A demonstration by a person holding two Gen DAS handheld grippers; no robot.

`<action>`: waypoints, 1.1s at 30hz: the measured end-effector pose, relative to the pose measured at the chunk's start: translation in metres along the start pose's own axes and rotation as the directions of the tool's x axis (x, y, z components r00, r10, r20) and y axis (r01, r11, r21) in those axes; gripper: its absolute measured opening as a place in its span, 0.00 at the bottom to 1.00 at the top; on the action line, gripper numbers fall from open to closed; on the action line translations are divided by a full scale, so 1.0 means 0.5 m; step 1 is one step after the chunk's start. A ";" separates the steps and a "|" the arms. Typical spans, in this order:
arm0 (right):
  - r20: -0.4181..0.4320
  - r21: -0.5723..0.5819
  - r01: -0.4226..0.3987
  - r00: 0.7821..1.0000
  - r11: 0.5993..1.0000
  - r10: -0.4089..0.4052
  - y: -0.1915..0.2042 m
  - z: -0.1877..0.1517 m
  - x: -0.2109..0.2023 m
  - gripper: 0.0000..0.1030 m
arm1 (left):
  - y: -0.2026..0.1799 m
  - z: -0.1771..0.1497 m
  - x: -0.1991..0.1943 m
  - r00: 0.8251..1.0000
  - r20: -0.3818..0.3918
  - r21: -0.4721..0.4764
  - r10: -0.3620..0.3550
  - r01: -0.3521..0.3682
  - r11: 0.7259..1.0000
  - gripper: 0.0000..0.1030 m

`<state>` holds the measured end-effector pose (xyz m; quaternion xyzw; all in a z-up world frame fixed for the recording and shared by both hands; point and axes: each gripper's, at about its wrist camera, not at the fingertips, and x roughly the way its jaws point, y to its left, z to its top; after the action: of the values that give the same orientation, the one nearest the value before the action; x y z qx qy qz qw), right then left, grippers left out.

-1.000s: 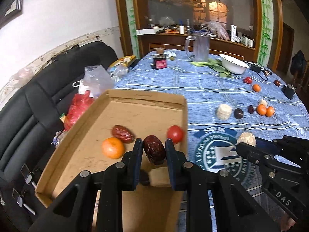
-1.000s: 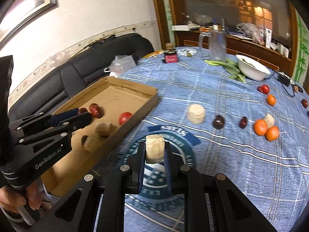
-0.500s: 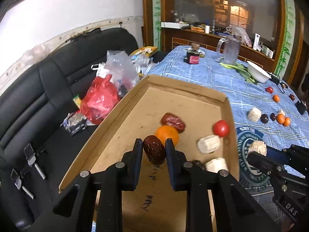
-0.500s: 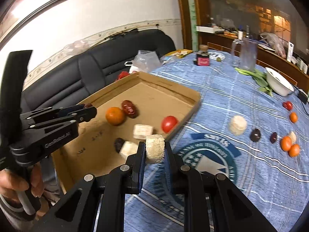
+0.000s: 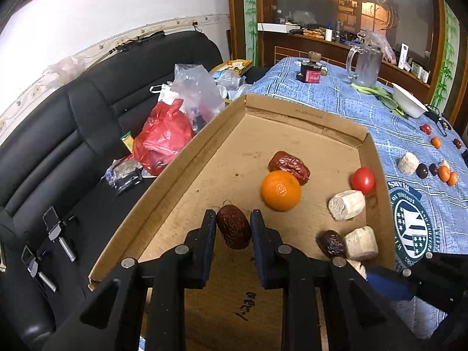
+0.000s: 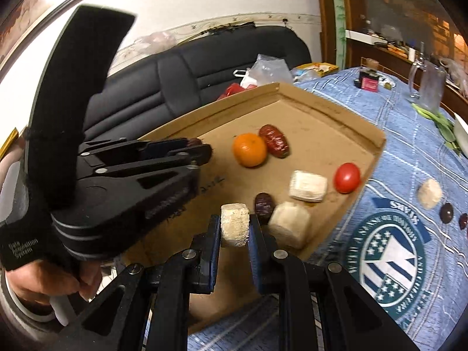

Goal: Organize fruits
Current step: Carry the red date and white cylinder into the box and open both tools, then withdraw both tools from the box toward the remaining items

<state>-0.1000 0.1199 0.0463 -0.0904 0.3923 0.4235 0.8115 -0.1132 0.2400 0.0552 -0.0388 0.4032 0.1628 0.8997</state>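
Observation:
My left gripper is shut on a dark red date and holds it over the near part of the cardboard tray. My right gripper is shut on a pale cream chunk over the tray's near right part. In the tray lie an orange, a red date, a red tomato, two cream chunks and a dark date. The left gripper also shows in the right wrist view.
More fruit lies on the blue tablecloth at the right: a cream chunk, dark dates and small oranges. A white bowl, a glass jug and a jar stand farther back. A black sofa with bags is at the left.
Both grippers moved in over the tray, keeping their loads. The right gripper with the cream chunk came from above the tablecloth to above the tray's near part.

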 end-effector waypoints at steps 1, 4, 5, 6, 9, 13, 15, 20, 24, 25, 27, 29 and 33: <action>-0.002 -0.002 -0.001 1.000 1.000 0.001 0.000 0.001 0.003 0.20 | -0.001 -0.002 0.002 1.000 0.001 0.000 0.011 -0.011 1.000 0.23; -0.009 0.007 0.000 1.000 1.000 0.000 -0.006 -0.005 0.015 0.20 | -0.001 -0.005 0.005 1.000 0.001 -0.013 0.024 -0.024 1.000 0.23; -0.011 0.012 -0.004 1.000 1.000 0.004 -0.008 -0.008 0.020 0.20 | -0.002 -0.007 0.005 0.999 0.005 -0.014 0.037 -0.037 0.999 0.23; -0.004 0.013 -0.010 1.000 1.000 0.010 -0.009 -0.010 0.022 0.20 | -0.003 -0.007 0.004 0.999 0.009 -0.012 0.047 -0.047 0.999 0.23; 0.001 0.011 -0.014 1.000 1.000 0.014 -0.011 -0.009 0.021 0.21 | -0.005 -0.008 0.005 0.998 0.016 -0.017 0.064 -0.064 0.998 0.61; 0.029 0.040 -0.033 0.999 0.999 0.032 -0.022 -0.010 -0.001 0.48 | 0.000 -0.005 -0.018 0.993 0.077 -0.036 0.094 -0.092 0.995 0.77; 0.048 0.050 -0.026 0.999 0.998 0.024 -0.027 -0.010 -0.017 0.53 | -0.001 -0.002 -0.028 0.990 0.097 -0.041 0.107 -0.103 0.994 0.82; 0.090 0.075 0.001 0.996 0.997 -0.008 -0.047 -0.010 -0.063 0.52 | -0.017 0.006 -0.052 0.981 0.148 -0.035 0.128 -0.124 0.992 0.82; 0.123 0.112 0.080 0.988 0.990 -0.094 -0.082 -0.008 -0.104 0.53 | -0.045 0.014 -0.071 0.980 0.171 -0.025 0.102 -0.099 0.995 0.84; 0.128 0.124 0.095 0.986 0.988 -0.110 -0.089 -0.008 -0.110 0.54 | -0.053 0.017 -0.073 0.980 0.174 -0.022 0.093 -0.090 0.996 0.85; 0.140 0.154 0.128 0.979 0.980 -0.150 -0.110 -0.010 -0.128 0.57 | -0.076 0.022 -0.079 0.980 0.182 -0.010 0.075 -0.074 0.997 0.86; 0.146 0.173 0.167 0.970 0.971 -0.193 -0.128 -0.014 -0.143 0.60 | -0.099 0.025 -0.083 0.981 0.187 0.005 0.056 -0.058 0.998 0.86; 0.132 0.207 0.225 0.958 0.952 -0.255 -0.167 -0.027 -0.164 0.61 | -0.142 0.032 -0.089 0.982 0.189 0.027 0.022 -0.028 0.999 0.86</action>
<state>-0.0714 0.0105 0.0804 -0.0262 0.3518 0.2881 0.8902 -0.1065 0.1647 0.0944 -0.0048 0.3190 0.1710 0.9322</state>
